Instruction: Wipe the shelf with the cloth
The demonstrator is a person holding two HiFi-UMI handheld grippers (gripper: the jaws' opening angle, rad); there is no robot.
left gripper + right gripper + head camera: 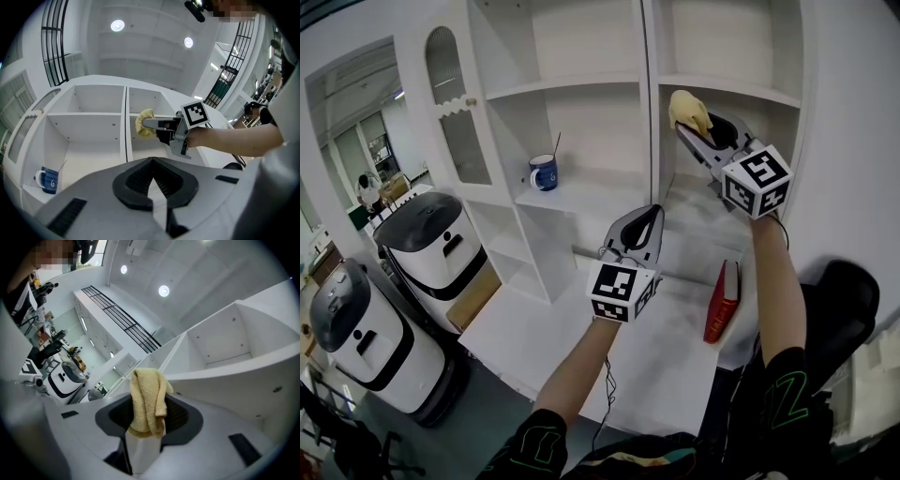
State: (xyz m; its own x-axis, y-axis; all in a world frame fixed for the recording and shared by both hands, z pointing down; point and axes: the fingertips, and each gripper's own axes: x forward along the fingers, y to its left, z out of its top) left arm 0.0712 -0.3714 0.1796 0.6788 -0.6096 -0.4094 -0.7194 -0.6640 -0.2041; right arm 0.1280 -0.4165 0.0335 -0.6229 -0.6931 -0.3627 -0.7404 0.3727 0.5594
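Holding the yellow cloth (148,401) clamped between its jaws, the right gripper (686,129) sits at the front edge of the upper right shelf (750,92); whether the two touch I cannot quite tell. Press the cloth flat, then sweep from front edge to back corner. The left gripper (152,183) hangs lower, jaws together, empty.

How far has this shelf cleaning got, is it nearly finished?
Done: the yellow cloth is picked up, pinched in the right claw. In hand: that claw holds it up by the front edge of the upper right shelf; I cannot tell whether it touches. Still to do: the wiping itself; no wiped patch shows. The left claw is shut and empty.
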